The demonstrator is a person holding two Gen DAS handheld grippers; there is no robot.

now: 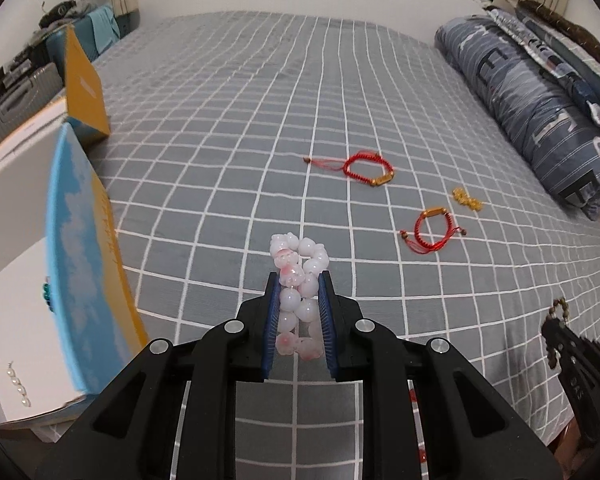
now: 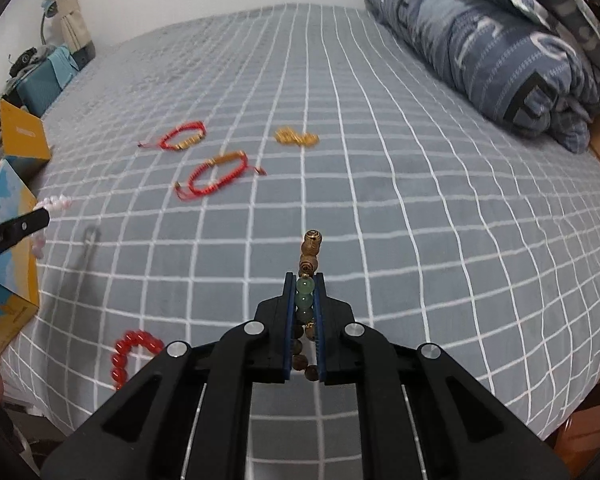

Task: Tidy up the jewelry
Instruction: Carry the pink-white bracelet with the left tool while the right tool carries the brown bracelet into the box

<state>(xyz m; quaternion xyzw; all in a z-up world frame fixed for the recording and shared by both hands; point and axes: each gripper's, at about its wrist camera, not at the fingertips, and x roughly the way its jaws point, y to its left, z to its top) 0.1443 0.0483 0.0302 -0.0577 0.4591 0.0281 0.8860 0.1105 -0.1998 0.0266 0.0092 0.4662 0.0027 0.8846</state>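
nearest, the left gripper (image 1: 299, 280) has its jaws clenched on a pink and white bead bracelet (image 1: 298, 280), pinched across both strands so the loop hangs clear of the bed (image 1: 228, 128) rather than dragging. beside it, the right gripper (image 2: 304, 284) grips a wooden and green bead bracelet (image 2: 307, 276) the same way, a few beads poking past the tips. both seem lifted for carrying, probably to the open white box (image 1: 16, 312) with a blue and yellow lid at the bed's left edge, where pearls already lie. a red bead bracelet (image 2: 134, 350) rests near the bed's near edge. farther toward the middle lie two red cord bracelets (image 1: 432, 230) and (image 1: 368, 170), with a small heap of amber beads (image 1: 466, 200) beside them, still unsorted. a folded blue quilt (image 1: 540, 120) lines the bed's right edge.
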